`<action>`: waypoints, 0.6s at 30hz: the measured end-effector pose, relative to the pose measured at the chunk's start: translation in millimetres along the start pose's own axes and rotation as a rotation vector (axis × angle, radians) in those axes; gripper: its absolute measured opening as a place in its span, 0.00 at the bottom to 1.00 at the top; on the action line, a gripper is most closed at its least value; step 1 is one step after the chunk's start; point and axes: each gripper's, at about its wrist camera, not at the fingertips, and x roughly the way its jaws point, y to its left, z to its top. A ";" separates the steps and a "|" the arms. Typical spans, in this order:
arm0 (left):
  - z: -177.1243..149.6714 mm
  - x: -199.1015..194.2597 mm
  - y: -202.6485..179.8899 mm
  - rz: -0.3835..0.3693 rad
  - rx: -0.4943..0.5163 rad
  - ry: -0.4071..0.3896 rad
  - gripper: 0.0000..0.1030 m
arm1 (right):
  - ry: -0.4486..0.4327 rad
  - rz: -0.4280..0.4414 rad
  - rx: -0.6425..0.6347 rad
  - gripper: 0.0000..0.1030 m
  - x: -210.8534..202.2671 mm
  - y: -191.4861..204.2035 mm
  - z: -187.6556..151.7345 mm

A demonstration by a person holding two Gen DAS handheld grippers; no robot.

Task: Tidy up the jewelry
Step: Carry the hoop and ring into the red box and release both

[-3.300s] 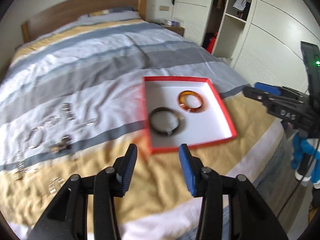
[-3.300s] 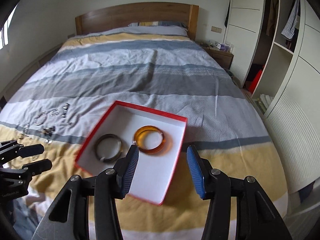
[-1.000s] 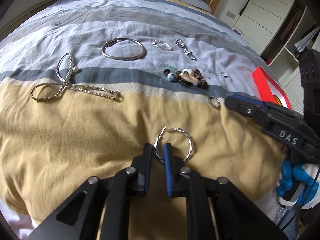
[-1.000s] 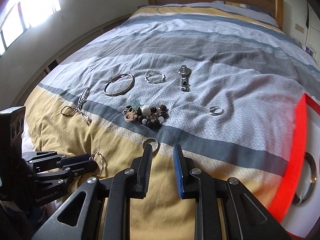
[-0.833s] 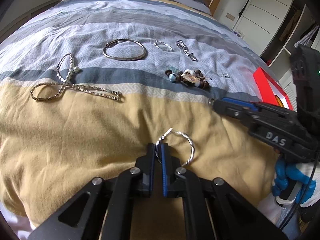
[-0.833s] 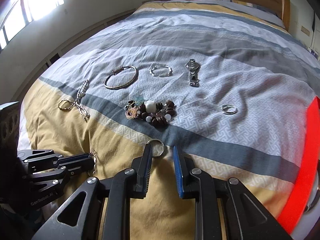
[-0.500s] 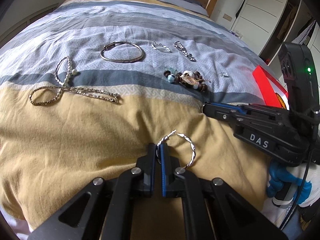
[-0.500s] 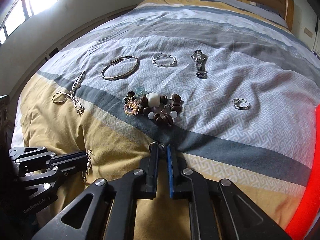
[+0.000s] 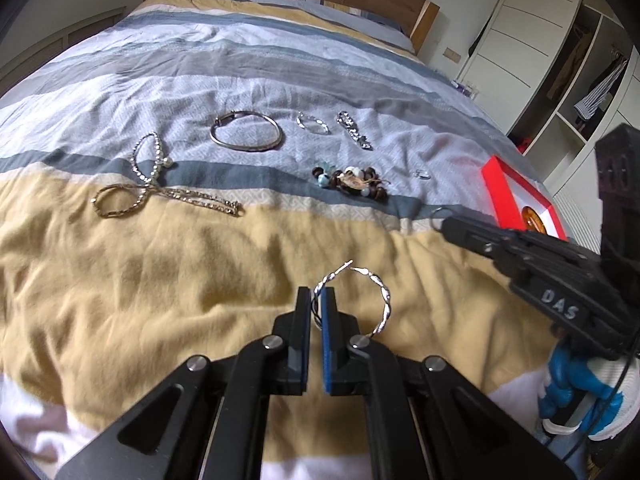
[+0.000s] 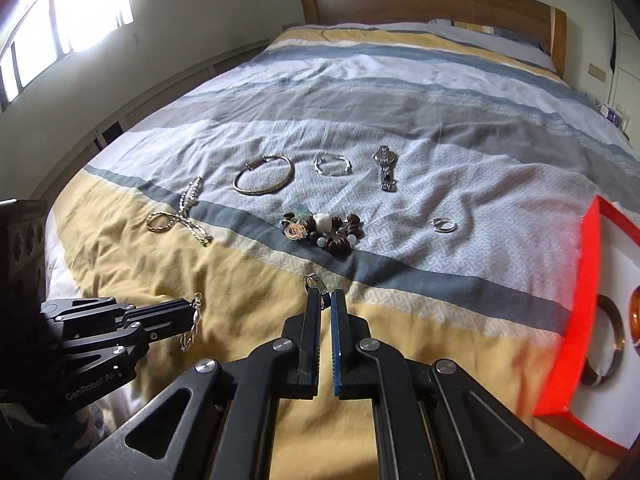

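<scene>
The red-rimmed box [image 10: 585,304] on the bed [image 9: 168,280] holds a dark bangle [image 10: 608,342] and an amber bangle [image 10: 634,316], while the left tongs [image 9: 319,300] pinch a twisted silver hoop [image 9: 380,292] and the right tongs [image 10: 326,303] clamp a small ring [image 10: 313,280].

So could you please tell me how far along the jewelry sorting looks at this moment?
Done: a dark bangle and an amber bangle lie in the red-rimmed white box. In hand: the left gripper pinches a twisted silver hoop; the right gripper pinches a small silver ring. Left on the striped duvet: a silver bangle, two chains, a beaded bracelet, a watch and smaller silver pieces.
</scene>
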 end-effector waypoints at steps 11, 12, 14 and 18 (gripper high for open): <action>-5.8 -50.2 -41.1 -0.060 0.039 -0.035 0.04 | -0.081 -0.070 0.048 0.04 -81.8 -10.6 -22.7; -4.7 -52.0 -50.1 -0.070 0.054 -0.036 0.04 | -0.089 -0.085 0.062 0.04 -90.2 -17.4 -27.0; -0.9 -52.5 -69.3 -0.091 0.084 -0.036 0.04 | -0.101 -0.117 0.094 0.04 -105.5 -34.9 -35.6; 11.1 -44.5 -115.0 -0.142 0.158 -0.029 0.04 | -0.116 -0.182 0.159 0.04 -130.9 -76.9 -51.6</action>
